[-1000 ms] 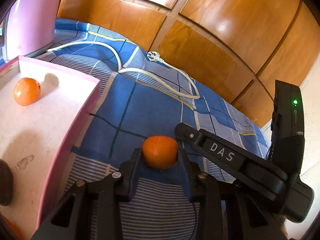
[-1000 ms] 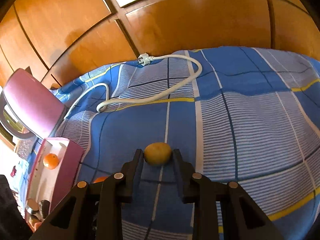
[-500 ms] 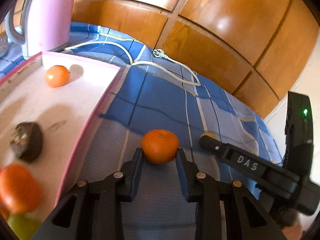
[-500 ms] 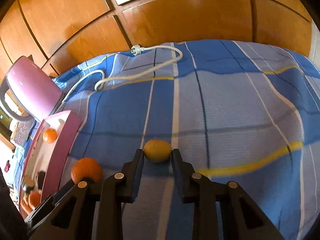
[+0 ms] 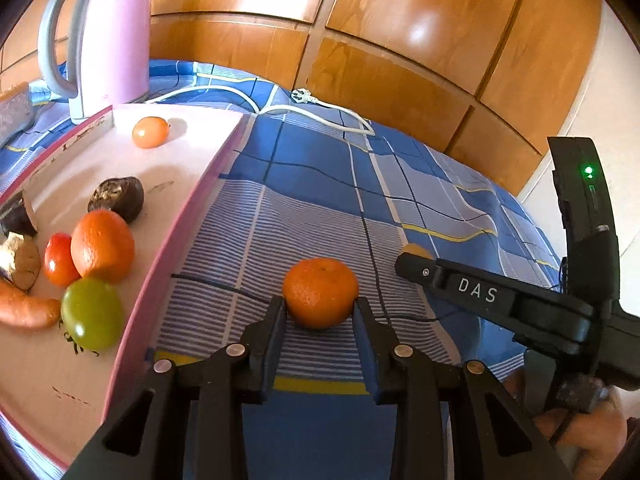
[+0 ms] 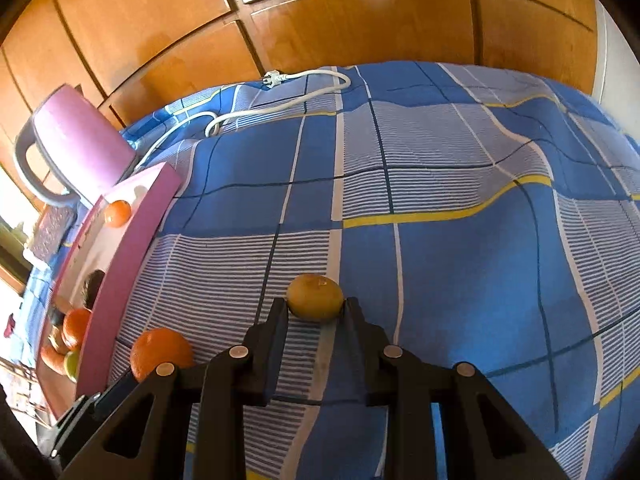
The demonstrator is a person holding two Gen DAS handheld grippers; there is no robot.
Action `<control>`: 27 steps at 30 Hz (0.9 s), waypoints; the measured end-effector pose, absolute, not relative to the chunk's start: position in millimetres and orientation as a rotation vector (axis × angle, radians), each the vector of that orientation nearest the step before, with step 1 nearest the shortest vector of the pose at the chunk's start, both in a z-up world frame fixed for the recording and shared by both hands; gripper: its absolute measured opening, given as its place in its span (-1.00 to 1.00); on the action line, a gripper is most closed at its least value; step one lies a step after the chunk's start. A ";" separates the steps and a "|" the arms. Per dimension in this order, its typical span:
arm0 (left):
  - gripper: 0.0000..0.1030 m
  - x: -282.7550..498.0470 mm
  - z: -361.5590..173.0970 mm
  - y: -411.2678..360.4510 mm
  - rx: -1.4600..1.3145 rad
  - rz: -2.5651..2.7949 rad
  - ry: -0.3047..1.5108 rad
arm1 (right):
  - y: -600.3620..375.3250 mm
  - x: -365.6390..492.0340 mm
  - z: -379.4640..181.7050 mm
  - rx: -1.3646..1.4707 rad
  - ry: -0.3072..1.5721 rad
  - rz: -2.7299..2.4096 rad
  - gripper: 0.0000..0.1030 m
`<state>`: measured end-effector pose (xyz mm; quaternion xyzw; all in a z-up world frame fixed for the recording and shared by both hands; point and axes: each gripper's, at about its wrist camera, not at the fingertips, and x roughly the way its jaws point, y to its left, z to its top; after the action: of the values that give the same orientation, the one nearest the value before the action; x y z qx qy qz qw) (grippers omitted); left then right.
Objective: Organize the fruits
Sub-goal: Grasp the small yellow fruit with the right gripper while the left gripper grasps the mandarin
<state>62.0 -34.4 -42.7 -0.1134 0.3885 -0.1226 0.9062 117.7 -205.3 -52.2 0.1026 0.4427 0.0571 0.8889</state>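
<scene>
Above the blue checked bedspread point(image 6: 460, 184), both tongs carry fruit.
Up close, the left tongs point(image 5: 320, 312) clamp a mandarin point(image 5: 320, 292) between their tips, and the right tongs point(image 6: 315, 312) pinch a small yellow-brown fruit point(image 6: 315, 297), both held over the bed. Just left sits the pink tray point(image 5: 176, 240) with a green tomato point(image 5: 92, 312), an orange point(image 5: 102, 246), a red tomato point(image 5: 58, 260) and more. Further back, a small orange point(image 5: 150, 132), a pink kettle point(image 5: 112, 36), a white cable point(image 5: 320, 106), wooden panels point(image 5: 400, 40).
</scene>
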 end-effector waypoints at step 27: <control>-0.25 72.6 -45.3 -51.2 -0.118 -0.204 0.732 | -199.5 119.5 -54.3 0.146 0.869 0.112 -0.44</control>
<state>72.6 -51.2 -45.3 -0.0576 0.3568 -0.0996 0.9271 119.5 -199.5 -54.3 0.0707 0.4202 0.0543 0.9030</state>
